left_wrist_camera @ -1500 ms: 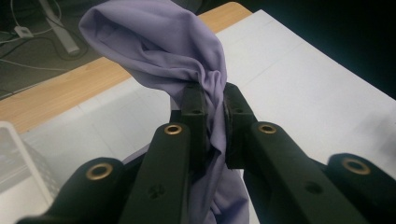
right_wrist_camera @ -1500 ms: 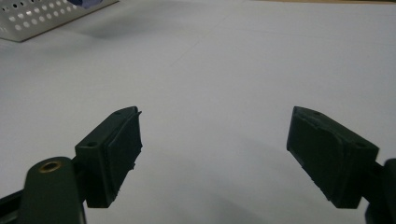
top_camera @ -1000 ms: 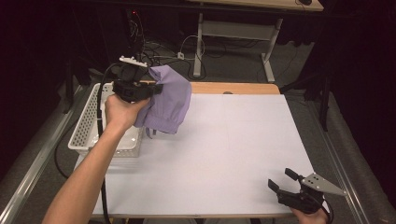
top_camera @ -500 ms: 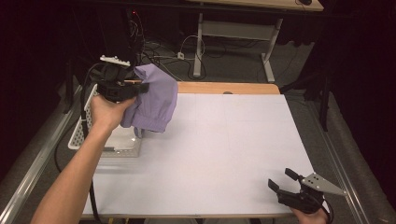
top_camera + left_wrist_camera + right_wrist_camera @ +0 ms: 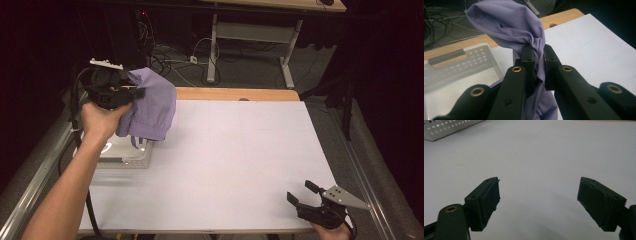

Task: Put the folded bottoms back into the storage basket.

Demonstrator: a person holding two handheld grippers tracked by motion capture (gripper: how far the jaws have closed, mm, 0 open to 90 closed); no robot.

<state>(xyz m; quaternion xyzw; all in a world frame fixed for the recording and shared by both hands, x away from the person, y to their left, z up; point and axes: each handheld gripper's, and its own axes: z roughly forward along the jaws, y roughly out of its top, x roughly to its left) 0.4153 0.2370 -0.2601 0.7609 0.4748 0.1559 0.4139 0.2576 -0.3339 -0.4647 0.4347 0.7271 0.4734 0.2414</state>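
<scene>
A purple cloth [image 5: 150, 105] hangs bunched from my left gripper [image 5: 136, 93], which is shut on it above the white perforated basket [image 5: 127, 157] at the table's left side. In the left gripper view the cloth [image 5: 509, 27] is pinched between the two black jaws of that gripper [image 5: 538, 53] and drapes down past them, with the basket [image 5: 451, 72] below. My right gripper [image 5: 300, 192] rests low at the table's near right corner, open, with nothing between its pads [image 5: 490, 197].
A white sheet [image 5: 240, 155] covers the table, with a strip of wooden edge [image 5: 235, 93] at the back. Cables and desk legs lie on the floor beyond. The basket's corner [image 5: 446, 127] sits far off in the right gripper view.
My left hand has carried the purple cloth leftward, from over the table's edge toward a spot above the basket. The right gripper has stayed in place.
</scene>
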